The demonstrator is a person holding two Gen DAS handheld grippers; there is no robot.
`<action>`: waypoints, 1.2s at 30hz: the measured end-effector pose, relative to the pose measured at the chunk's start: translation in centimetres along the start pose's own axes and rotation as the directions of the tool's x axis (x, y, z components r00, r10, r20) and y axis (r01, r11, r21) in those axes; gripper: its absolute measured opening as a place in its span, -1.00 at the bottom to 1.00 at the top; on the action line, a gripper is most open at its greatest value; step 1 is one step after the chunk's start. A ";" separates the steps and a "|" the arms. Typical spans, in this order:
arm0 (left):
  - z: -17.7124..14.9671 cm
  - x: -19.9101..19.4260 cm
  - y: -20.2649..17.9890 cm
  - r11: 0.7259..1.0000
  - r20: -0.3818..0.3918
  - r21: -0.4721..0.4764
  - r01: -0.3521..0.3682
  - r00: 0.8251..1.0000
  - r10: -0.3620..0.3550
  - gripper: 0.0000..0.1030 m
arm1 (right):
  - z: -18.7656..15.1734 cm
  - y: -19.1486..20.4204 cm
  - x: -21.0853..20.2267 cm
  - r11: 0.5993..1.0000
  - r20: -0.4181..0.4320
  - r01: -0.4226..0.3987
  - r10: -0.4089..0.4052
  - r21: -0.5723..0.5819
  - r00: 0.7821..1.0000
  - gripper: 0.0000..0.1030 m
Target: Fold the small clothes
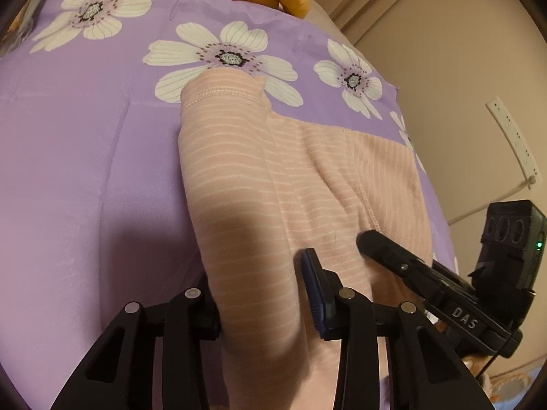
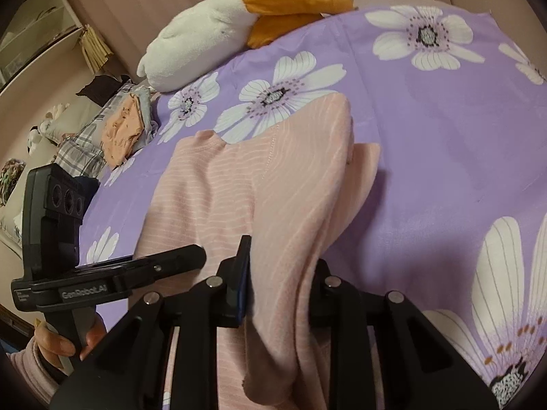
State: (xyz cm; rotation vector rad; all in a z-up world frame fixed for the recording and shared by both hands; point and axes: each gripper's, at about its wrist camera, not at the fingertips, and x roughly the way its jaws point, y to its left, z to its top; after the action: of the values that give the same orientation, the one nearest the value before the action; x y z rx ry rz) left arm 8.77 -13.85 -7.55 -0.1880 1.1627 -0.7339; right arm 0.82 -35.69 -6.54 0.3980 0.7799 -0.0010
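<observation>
- So basically a pink striped garment lies on a purple flowered bedsheet, most of it flat on the sheet with each side edge lifted up into a gripper; looks like a small top or pair of leggings, can't tell which
- left gripper has a long strip of the pink cloth running up between its fingers; the jaws stand fairly narrow and one blue pad is up against the fabric, so I'd call it pinched on that edge; the other pad is hidden behind the cloth
- right gripper does the same thing on the opposite side; a thick bunched fold of the garment sits squeezed between its fingers, jaws mostly closed on it
- both grips are low, near the hem closest to the person, probably so the two sides can be carried together for a lengthwise fold; that's my guess, not something shown
- each wrist view catches the other gripper beside it, so the hands are working close together; a hand in a pink sleeve holds the left handle
- a plush duck sits at the far end of the bed, and a pile of other clothes waits off to the side; out of the way, likely the stack for finished or pending pieces
</observation>
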 end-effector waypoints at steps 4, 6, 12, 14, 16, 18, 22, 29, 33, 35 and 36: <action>-0.5 -0.6 -0.5 1.000 0.007 0.014 -0.009 1.000 0.008 -0.29 | -0.6 0.8 -1.1 1.000 0.012 -0.001 0.002 -0.015 1.000 -0.54; -0.8 -1.0 -0.8 1.000 0.012 0.024 -0.013 1.000 0.013 -0.29 | -1.0 1.2 -1.6 1.000 0.017 0.000 0.000 -0.019 1.000 -0.54; -1.9 -2.6 -1.6 0.998 0.030 0.056 -0.029 0.999 0.028 -0.29 | -1.9 2.2 -3.4 1.000 0.035 -0.010 0.010 -0.022 0.999 -0.54; -2.3 -3.2 -1.8 0.997 0.037 0.062 -0.035 0.999 0.032 -0.29 | -2.2 2.7 -4.0 1.000 0.041 -0.014 0.015 -0.026 0.999 -0.54; -2.7 -3.8 -2.0 0.997 0.043 0.066 -0.039 0.998 0.036 -0.29 | -2.6 3.2 -4.6 0.999 0.046 -0.018 0.019 -0.032 0.999 -0.54; -3.0 -4.3 -2.2 0.997 0.046 0.068 -0.044 0.998 0.041 -0.29 | -3.0 3.8 -5.1 0.999 0.051 -0.022 0.024 -0.040 0.998 -0.54; -3.9 -5.6 -2.6 0.996 0.062 0.074 -0.058 0.997 0.053 -0.29 | -3.8 4.8 -6.2 0.998 0.059 -0.032 0.035 -0.052 0.998 -0.54; -5.6 -8.1 -3.2 0.993 0.083 0.070 -0.097 0.992 0.091 -0.29 | -5.1 6.7 -8.1 0.995 0.071 -0.055 0.061 -0.080 0.996 -0.54; -6.5 -9.5 -3.4 0.991 0.105 0.071 -0.114 0.989 0.106 -0.29 | -5.7 8.0 -9.1 0.993 0.078 -0.066 0.074 -0.102 0.994 -0.54; -7.1 -10.1 -3.5 0.990 0.116 0.072 -0.125 0.986 0.116 -0.29 | -6.0 8.6 -9.5 0.991 0.078 -0.072 0.081 -0.117 0.994 -0.54; -7.3 -10.5 -3.6 0.989 0.120 0.071 -0.127 0.986 0.118 -0.29 | -6.1 8.8 -9.6 0.990 0.078 -0.073 0.083 -0.122 0.993 -0.54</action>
State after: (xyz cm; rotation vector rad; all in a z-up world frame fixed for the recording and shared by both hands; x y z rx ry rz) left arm -1.23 -8.48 -0.76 -0.0906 1.0237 -0.6499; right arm -8.95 -26.79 -0.76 0.3134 0.6781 0.1015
